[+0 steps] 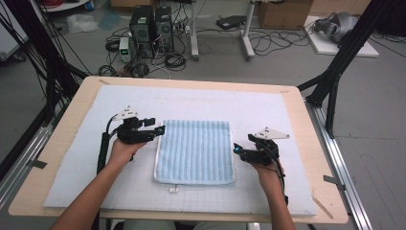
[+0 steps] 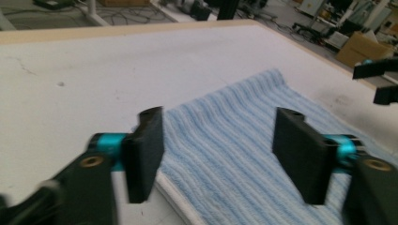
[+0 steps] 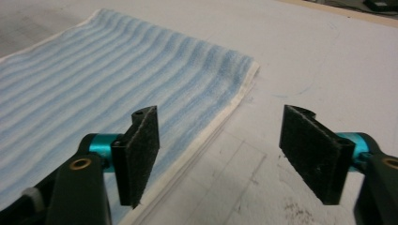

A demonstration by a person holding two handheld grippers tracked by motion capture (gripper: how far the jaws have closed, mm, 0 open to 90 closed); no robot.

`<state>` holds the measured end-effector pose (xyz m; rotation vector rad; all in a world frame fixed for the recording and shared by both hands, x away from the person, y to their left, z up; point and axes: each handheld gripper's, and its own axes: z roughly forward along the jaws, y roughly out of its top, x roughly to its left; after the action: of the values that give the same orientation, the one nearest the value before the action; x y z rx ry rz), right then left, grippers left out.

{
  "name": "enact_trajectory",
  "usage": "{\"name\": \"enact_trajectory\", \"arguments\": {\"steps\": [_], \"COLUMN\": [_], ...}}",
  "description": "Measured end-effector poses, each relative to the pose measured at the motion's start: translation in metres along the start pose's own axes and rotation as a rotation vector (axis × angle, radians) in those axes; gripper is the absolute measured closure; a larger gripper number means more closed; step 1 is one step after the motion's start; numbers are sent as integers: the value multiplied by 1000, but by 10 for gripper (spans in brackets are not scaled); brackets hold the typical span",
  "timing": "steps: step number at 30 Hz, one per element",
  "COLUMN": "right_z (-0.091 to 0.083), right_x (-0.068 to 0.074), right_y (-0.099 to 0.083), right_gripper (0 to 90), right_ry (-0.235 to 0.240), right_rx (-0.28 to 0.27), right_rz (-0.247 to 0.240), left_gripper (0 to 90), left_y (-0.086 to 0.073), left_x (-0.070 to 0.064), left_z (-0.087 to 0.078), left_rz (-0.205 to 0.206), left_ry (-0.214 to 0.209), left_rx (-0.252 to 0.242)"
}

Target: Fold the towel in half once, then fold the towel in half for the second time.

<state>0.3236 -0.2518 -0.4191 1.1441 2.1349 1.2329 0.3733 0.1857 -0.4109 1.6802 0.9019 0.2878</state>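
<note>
Two grippers flank my blue striped towel (image 1: pixel 195 151), lying flat on the white mat (image 1: pixel 76 163): the left gripper (image 1: pixel 160 130) gapes just over its far-left corner, the right gripper (image 1: pixel 236 149) gapes beside its right edge, apparently poised to pinch and fold it.

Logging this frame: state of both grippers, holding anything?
Left gripper: open, empty, at the towel's left edge.
Right gripper: open, empty, at its right edge.
</note>
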Motion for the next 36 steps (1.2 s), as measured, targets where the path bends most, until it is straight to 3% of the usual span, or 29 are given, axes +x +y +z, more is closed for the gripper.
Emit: {"name": "enact_trajectory", "arguments": {"steps": [2,4,9,15,18,24,31,36], "right_z": [-7,-13,-18,-20,-19,-20,-18,-17], "right_x": [6,8,7,5,5,4,4,4], "right_y": [-1,-1,0,1,1,0,-1,-1], "right_gripper": [185,156,119,115,115,115,115,115], "right_ry": [-40,-40,-47,-29,-40,-32,-28,-26], "right_rx": [-18,-40,-74,-111,-95,-90,-84,-77], "right_rz": [-8,-11,-28,-18,-36,-27,-26,-28], "left_gripper": [259,181,175,191,194,200,190,175], "left_y": [2,2,-10,-18,-18,-19,-23,-26], "left_x": [-4,-7,-4,0,-1,-1,1,7], "left_z": [-7,-13,-24,-26,-26,-25,-22,-20], "left_rz": [-1,6,39,40,47,49,35,-2], "left_ry": [18,22,-8,1,7,11,31,59], "left_rx": [-14,-25,-73,-42,-43,-31,-6,12]}}
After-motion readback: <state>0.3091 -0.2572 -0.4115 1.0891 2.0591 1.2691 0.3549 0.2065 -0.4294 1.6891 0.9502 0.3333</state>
